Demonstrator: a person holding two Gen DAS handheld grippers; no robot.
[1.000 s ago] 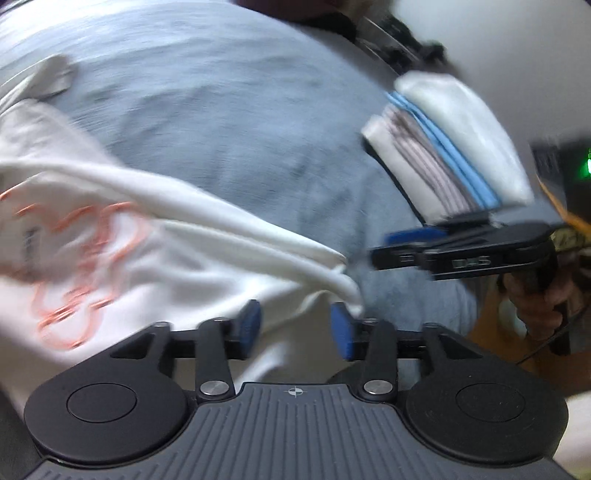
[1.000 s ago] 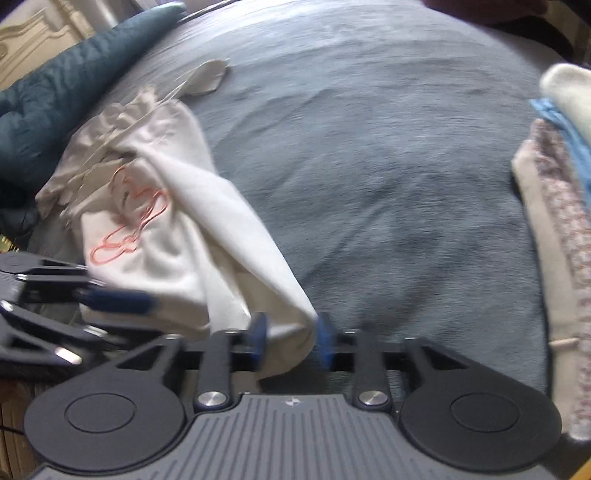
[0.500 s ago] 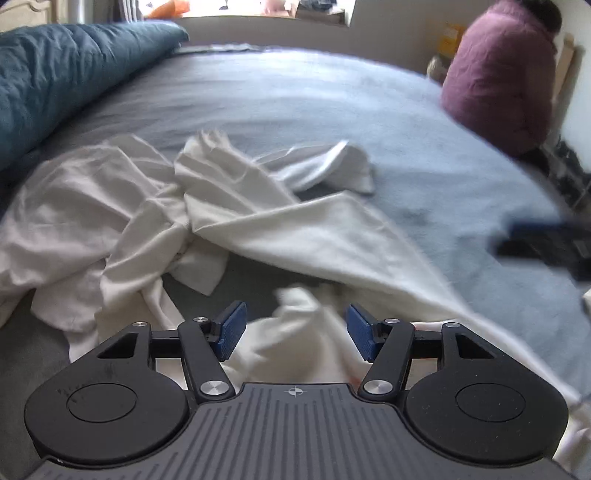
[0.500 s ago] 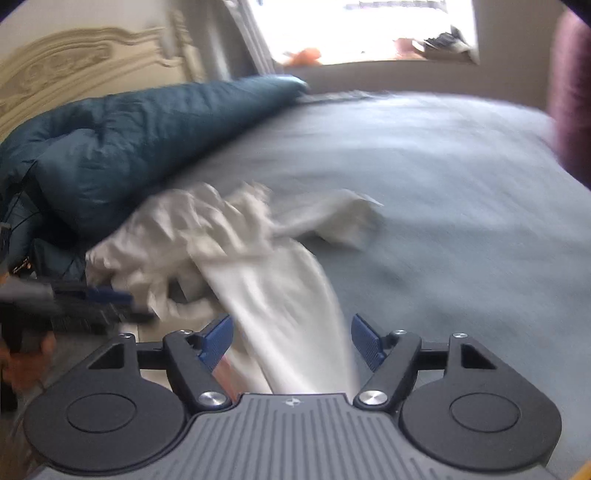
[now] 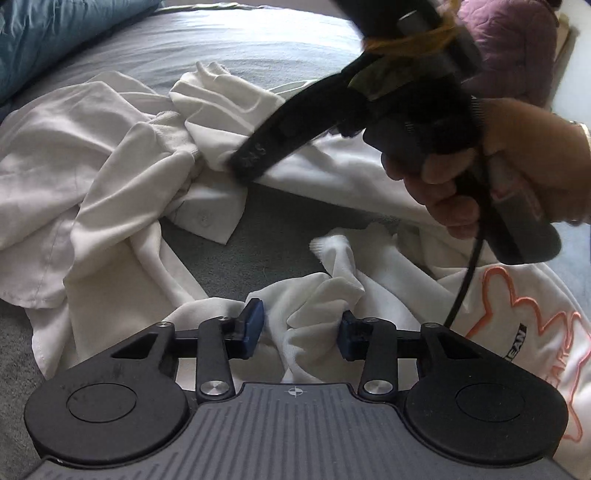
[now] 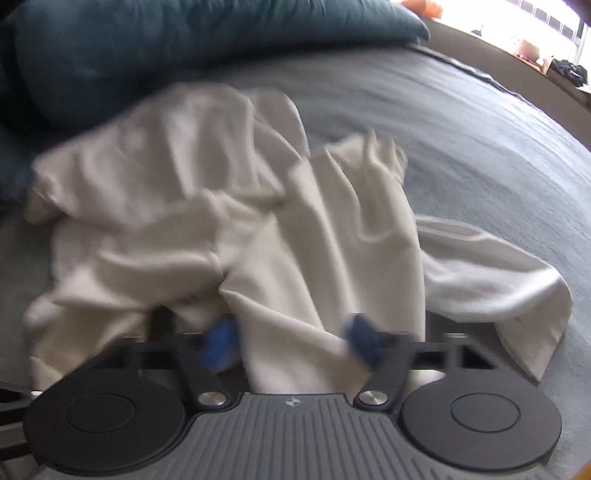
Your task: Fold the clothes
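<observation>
Two grippers work over a heap of white clothes on a grey bed cover. At the far left of the left wrist view, a dark blue duvet lies along the edge of the bed; beside it a crumpled white shirt spreads across the cover. Lower centre, the left gripper points down onto a bunched fold of a second white garment (the one with an orange outline print at the right edge), and its jaws have just been closing. The fold sits between the blue pads, though whether they pinch it cannot be told. Upper right, a hand holds the right gripper, its tip reaching the shirt.

From the right wrist, the picture is blurred: the right gripper has also just been closing, white cloth lies between its pads, and a firm grasp cannot be confirmed.
</observation>
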